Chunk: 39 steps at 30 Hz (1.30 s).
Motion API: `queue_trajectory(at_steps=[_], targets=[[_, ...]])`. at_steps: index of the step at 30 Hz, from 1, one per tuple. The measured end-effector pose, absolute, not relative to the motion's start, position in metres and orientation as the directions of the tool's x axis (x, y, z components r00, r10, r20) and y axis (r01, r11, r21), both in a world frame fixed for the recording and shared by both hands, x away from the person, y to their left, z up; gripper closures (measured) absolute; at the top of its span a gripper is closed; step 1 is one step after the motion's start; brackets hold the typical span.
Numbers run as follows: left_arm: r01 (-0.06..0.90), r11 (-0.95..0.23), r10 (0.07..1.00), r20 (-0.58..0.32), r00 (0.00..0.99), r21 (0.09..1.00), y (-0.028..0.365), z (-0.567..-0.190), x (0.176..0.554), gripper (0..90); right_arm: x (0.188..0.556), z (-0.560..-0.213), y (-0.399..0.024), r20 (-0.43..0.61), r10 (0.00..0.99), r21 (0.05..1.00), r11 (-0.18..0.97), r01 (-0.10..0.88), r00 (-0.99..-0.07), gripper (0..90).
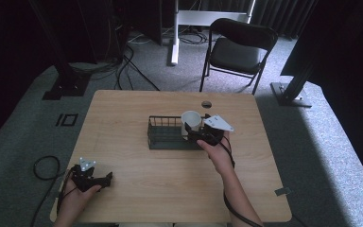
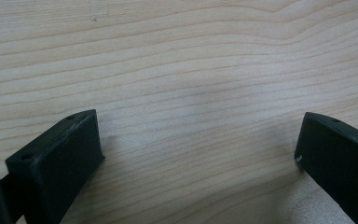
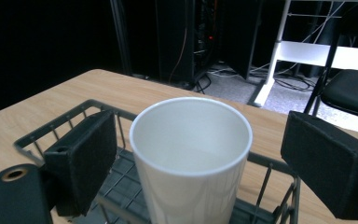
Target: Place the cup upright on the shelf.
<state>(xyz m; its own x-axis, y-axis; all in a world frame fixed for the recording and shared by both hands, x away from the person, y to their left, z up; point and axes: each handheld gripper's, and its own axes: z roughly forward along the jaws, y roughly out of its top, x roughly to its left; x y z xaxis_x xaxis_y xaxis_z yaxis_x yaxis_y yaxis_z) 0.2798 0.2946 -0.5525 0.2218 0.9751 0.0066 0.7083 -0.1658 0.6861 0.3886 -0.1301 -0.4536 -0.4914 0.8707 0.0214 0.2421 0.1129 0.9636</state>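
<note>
Wood table (image 1: 137, 189), bare at near left, where our left gripper (image 1: 105, 180) rests, jaws apart, nothing between. Centre-right: white cup (image 1: 191, 123) upright in the wire basket's (image 1: 160, 137) right end. Right gripper (image 3: 193, 158) straddles it, jaws apart, not touching. We judge it light, thin-walled, crushable; grip mid-wall gently. Basket rim close; open room above.

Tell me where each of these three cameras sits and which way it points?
High view: above the person's side, looking forward and down on the table; both forearms and grippers show.
Left gripper view: on the left gripper, facing bare tabletop; open jaws show.
Right gripper view: on the right gripper, facing the cup in the basket; jaws flank it.
Shared: cup and basket appear in the high view too.
</note>
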Motion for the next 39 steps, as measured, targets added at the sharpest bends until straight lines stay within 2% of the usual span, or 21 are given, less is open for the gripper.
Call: queue_trajectory(at_steps=[10,39], targets=[[0.709,-0.167,0.975,0.007,0.222,0.686,0.295,-0.552,0.280,0.8,0.376,-0.455,-0.146,-0.006,0.869,0.964,0.137,0.229,-0.495,10.5],[0.709,-0.165,0.975,0.006,0.221,0.686,0.295,-0.552,0.280,0.8,0.345,-0.506,-0.203,0.000,0.901,0.935,0.154,0.319,-0.434,10.5]])
